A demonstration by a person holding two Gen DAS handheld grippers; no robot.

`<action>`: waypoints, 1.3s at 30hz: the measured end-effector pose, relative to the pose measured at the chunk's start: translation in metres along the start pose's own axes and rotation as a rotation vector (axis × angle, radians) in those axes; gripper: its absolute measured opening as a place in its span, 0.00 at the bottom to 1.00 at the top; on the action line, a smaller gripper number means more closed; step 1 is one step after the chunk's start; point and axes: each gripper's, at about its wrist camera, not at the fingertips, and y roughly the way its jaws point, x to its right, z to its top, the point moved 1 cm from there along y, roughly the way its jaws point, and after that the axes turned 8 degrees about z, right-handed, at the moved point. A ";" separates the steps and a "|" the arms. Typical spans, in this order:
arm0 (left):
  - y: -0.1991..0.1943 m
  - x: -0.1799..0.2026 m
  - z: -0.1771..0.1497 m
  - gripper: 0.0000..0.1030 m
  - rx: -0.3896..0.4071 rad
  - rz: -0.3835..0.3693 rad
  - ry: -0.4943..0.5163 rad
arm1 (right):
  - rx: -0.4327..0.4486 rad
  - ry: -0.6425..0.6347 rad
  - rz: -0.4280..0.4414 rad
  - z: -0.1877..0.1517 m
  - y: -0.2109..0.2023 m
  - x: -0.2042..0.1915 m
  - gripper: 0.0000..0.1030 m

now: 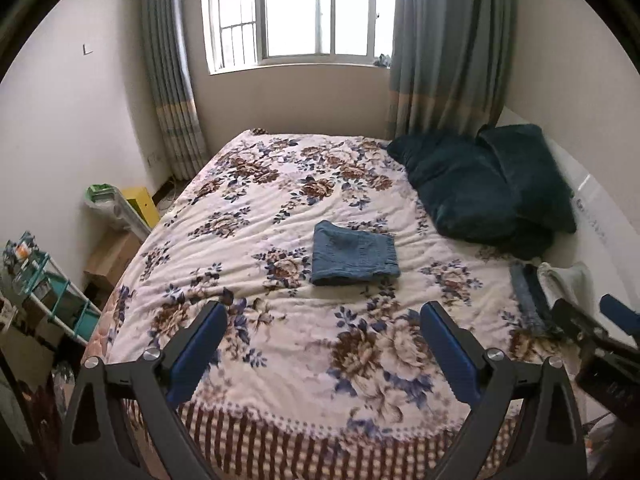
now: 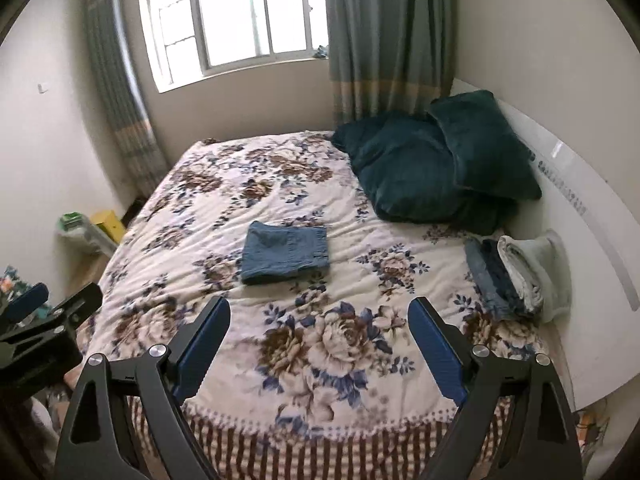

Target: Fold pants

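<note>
A pair of blue denim pants (image 1: 354, 254) lies folded into a small rectangle in the middle of the floral bedspread (image 1: 280, 200); it also shows in the right wrist view (image 2: 285, 254). My left gripper (image 1: 324, 320) is open and empty, held above the near end of the bed, well short of the pants. My right gripper (image 2: 318, 316) is open and empty too, beside the left one. The right gripper shows at the right edge of the left wrist view (image 1: 592, 332).
Dark teal pillows (image 2: 440, 164) lie at the far right by the white headboard (image 2: 580, 208). A stack of folded clothes (image 2: 516, 276) lies at the bed's right side. A shelf rack (image 1: 48, 288), boxes (image 1: 112, 256) and a yellow bin (image 1: 138, 200) stand left of the bed.
</note>
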 end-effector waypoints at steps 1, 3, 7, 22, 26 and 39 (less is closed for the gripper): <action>-0.013 -0.001 -0.003 0.96 0.001 -0.006 -0.007 | 0.001 0.000 0.004 -0.002 -0.012 -0.001 0.90; -0.035 -0.003 -0.005 0.96 0.004 0.000 -0.006 | 0.002 -0.007 0.003 -0.008 -0.043 -0.003 0.90; -0.073 -0.009 -0.009 0.96 0.028 0.040 0.016 | 0.006 -0.014 0.001 -0.014 -0.090 -0.006 0.90; -0.117 -0.017 -0.026 0.96 0.043 0.029 0.051 | 0.035 -0.048 -0.003 -0.020 -0.182 -0.030 0.91; -0.111 -0.013 -0.023 0.98 0.048 0.015 0.043 | 0.037 -0.044 -0.016 -0.013 -0.172 -0.025 0.93; -0.046 0.006 0.008 0.99 0.056 0.075 0.047 | 0.048 -0.013 -0.069 0.036 -0.087 -0.003 0.95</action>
